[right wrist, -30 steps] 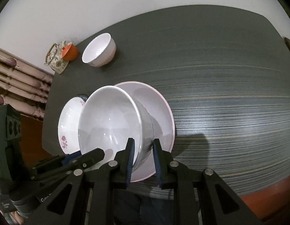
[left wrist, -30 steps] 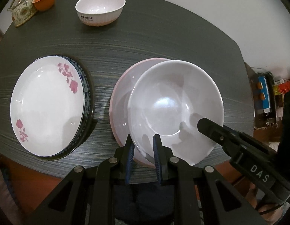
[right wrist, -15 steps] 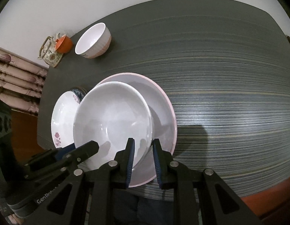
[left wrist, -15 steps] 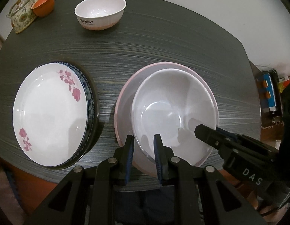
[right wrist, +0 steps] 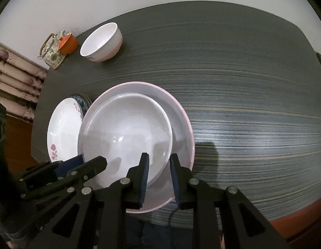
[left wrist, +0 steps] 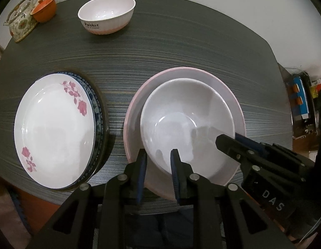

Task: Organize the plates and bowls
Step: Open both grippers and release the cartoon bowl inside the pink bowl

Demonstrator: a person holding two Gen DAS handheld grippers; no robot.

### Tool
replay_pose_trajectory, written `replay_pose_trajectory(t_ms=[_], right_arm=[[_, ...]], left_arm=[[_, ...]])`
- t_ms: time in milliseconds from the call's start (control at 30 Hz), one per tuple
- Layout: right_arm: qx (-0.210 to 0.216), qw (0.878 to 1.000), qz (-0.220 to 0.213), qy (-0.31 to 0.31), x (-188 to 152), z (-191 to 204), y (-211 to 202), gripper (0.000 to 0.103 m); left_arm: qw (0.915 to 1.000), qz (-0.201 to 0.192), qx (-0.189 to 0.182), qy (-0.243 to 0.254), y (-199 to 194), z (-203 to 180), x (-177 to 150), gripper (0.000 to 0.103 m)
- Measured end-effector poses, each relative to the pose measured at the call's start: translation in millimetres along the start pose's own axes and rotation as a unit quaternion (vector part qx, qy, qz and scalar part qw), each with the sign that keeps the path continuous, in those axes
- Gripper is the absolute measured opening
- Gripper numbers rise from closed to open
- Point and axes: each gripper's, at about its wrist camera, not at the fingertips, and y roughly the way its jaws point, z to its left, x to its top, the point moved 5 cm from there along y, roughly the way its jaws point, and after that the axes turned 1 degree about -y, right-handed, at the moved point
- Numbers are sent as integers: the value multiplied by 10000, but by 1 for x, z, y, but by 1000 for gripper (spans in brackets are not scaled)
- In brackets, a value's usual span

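In the left wrist view the left claw (left wrist: 158, 157) stands over the near rim of the white bowl (left wrist: 187, 120), its jaws a little apart on either side of the rim, one finger outside and one inside; whether the pads press the rim I cannot tell. The bowl sits inside the pink bowl (left wrist: 229, 95), close to its near edge, and the pink bowl lies near the front edge of the table (left wrist: 181, 47). Beside it to the left, apart by a strip of bare table, a rose plate (left wrist: 52, 132) rests on a blue plate (left wrist: 99, 112). Toward the far edge stand a small bowl (left wrist: 106, 12), an orange cup (left wrist: 45, 9) and a teapot (left wrist: 21, 23), with open table between them and the stacks. The right claw (left wrist: 229, 143) reaches in over the white bowl's right rim. A second ago the white bowl was tilted up off the pink one; now it lies level in it. In the right wrist view the right claw (right wrist: 159, 166) straddles the white bowl's (right wrist: 125, 132) near right rim, jaws slightly apart, contact unclear. The pink bowl (right wrist: 179, 112) has wide, bare, dark striped table (right wrist: 243, 83) to its right. A pale wall lies behind the table.
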Motion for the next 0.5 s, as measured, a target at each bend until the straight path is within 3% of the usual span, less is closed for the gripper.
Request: replay_pose_trajectory(t_ms=[500], right_arm=[[86, 9999, -30, 101, -4, -5, -3, 23]], left_arm=[[9999, -31, -110, -12, -4, 5, -5, 23]])
